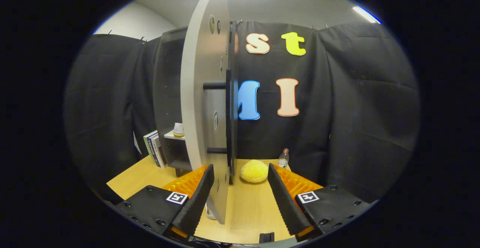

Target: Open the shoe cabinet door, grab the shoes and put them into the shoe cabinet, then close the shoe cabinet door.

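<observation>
The shoe cabinet (168,90) is a dark box standing on the wooden table (251,210). Its grey door (204,102) is swung out towards me and I see it nearly edge-on. A long black bar handle (230,105) runs down the door's right face. My gripper (240,169) is open, and the door's lower edge stands between the fingers, close to the left finger (197,199). A fluffy yellow shoe (254,171) lies on the table just beyond the fingertips, right of the door. A small white thing (210,213) peeks out under the door by the left finger.
Inside the cabinet a small cup (178,129) stands on a shelf. Books (153,148) lean against the cabinet's left side. A clear bottle (284,159) stands behind the yellow shoe, near the black cloth wall. The table's left edge lies past the books.
</observation>
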### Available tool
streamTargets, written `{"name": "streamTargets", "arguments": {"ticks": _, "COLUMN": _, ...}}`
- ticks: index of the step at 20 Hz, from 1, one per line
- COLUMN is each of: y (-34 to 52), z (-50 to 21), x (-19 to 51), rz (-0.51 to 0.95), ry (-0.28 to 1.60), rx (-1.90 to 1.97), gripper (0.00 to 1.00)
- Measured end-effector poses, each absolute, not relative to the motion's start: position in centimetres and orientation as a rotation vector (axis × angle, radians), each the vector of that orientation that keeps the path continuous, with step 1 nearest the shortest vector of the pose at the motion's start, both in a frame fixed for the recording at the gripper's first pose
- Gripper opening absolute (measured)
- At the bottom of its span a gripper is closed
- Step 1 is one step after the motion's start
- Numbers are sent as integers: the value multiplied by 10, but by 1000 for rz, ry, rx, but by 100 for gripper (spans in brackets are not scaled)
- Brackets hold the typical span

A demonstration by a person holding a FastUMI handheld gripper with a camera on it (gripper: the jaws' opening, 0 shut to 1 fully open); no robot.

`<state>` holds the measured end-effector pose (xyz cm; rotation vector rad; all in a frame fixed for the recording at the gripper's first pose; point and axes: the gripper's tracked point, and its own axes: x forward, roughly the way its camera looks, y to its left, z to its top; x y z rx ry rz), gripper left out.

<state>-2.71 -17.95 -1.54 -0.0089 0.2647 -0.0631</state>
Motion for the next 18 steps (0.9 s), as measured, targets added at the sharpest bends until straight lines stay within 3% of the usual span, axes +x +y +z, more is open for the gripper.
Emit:
{"name": "streamTargets", "arguments": {"ticks": 1, "y": -179, "z": -25, "x": -36, "rz": -61, "ry": 288, "rx": -2, "gripper": 98}}
{"name": "streamTargets", "arguments": {"ticks": 2, "y": -181, "z": -36, "x": -45, "rz": -76, "ry": 305, "rx": 1, "gripper": 99}}
{"name": "streamTargets", "arguments": {"ticks": 9, "y": -132, "z": -67, "x": -86, "rz": -70, "ry": 319, "rx": 2, "gripper": 98}}
{"name": "streamTargets", "arguments": {"ticks": 18, "y": 11, "z": -107, "x": -58, "rz": 278, "ry": 404, "rx": -8, "gripper": 98}}
